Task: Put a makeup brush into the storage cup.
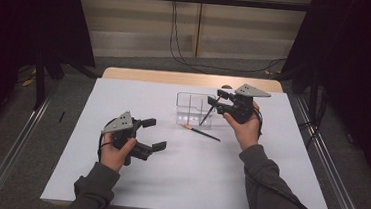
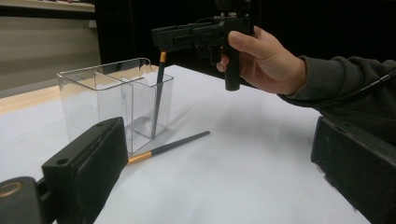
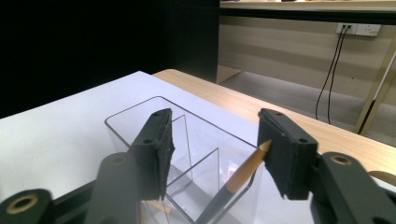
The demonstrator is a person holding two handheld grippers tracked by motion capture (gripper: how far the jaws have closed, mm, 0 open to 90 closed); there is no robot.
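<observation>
Brush point(image 2: 159, 88) is dropped in the clear organizer point(image 2: 116, 100), right tool point(image 1: 217, 99) just let go; left tool point(image 1: 152, 134), wide open, grabs the other brush point(image 1: 201, 132) next.

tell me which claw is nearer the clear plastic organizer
The right claw. It hangs just above the clear organizer, jaws open, a brush leaning in the compartment below. The left claw is well off toward the table's near left, open and empty.
</observation>
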